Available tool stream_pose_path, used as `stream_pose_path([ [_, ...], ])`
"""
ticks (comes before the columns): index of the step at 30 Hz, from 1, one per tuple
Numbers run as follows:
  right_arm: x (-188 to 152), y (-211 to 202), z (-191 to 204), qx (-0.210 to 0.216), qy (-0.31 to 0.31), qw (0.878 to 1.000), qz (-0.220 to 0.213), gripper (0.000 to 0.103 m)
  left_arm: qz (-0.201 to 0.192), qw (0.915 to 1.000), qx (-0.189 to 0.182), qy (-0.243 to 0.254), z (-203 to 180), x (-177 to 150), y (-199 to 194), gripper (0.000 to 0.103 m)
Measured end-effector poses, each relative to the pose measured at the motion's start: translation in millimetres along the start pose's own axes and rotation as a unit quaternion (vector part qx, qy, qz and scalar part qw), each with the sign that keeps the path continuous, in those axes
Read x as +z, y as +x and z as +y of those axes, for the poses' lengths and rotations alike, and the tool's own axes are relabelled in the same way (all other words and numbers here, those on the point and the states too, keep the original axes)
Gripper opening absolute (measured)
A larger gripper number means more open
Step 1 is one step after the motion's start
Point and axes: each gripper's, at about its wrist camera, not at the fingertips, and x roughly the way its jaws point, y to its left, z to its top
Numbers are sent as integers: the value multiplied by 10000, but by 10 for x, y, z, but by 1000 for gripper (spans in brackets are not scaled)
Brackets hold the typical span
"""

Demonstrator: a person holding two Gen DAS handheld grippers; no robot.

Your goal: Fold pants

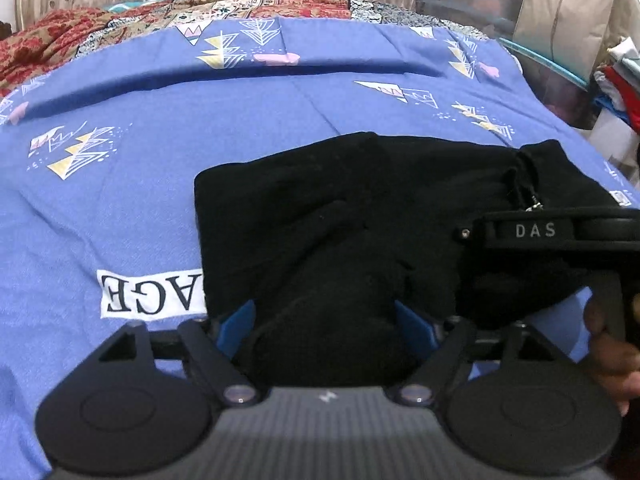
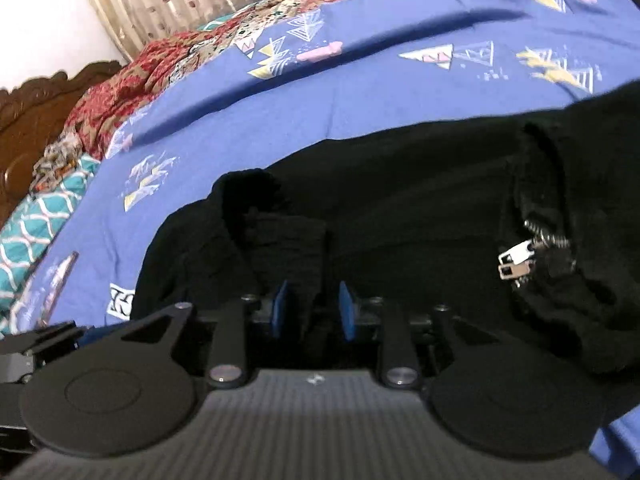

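Blue bedsheet (image 1: 200, 128) over bed, bare stretch left and beyond. Black pants (image 1: 340, 208) bunched at near right part, far edge straight. Left claw (image 1: 326, 326) wide, fabric bulge between pads. Right claw (image 2: 313, 310) narrow, pinching pants fold. Zipper pull (image 2: 516, 264) right.
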Motion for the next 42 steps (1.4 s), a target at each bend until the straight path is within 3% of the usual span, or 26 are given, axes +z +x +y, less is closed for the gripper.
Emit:
stream_pose_path([
  [8, -37, -116, -40, -32, 80, 9999, -97, 43, 4, 10000, 69, -22, -21, 16, -112, 81],
  [12, 132, -385, -35, -220, 151, 9975, -661, 43, -204, 9997, 94, 51, -88, -26, -317, 81],
  [15, 340, -486, 100, 161, -57, 9961, -869, 38, -493, 9987, -129, -39, -100, -44, -498, 82],
  [19, 550, -358, 368, 950, -208, 9935, -585, 37, -680, 9966, -443, -105, -70, -18, -570, 87],
  [22, 635, -40, 541, 1243, -172, 9921, 17, 38, -507, 9969, -590, -114, -66, -40, -501, 90],
  [24, 613, 203, 553, 1240, -107, 9914, 408, 37, -334, 9971, -659, -194, -32, -53, -428, 90],
  [26, 537, 453, 435, 858, 107, 9932, 777, 24, -185, 9971, -671, -313, 23, -59, -362, 91],
  [27, 488, 524, 322, 777, 291, 9933, 806, 0, -147, 9971, -650, -358, 44, -69, -345, 91],
  [32, 328, 528, -172, 1317, 1400, 9788, 710, 0, -31, 9970, -660, -392, 75, -83, -259, 97],
  [34, 304, 476, -133, 1319, 1207, 9819, 617, 0, 2, 9972, -667, -344, 51, -76, -220, 102],
  [42, 304, 475, -132, 1425, 1085, 9827, 462, 0, 39, 9974, -638, -328, 60, -67, -178, 103],
])
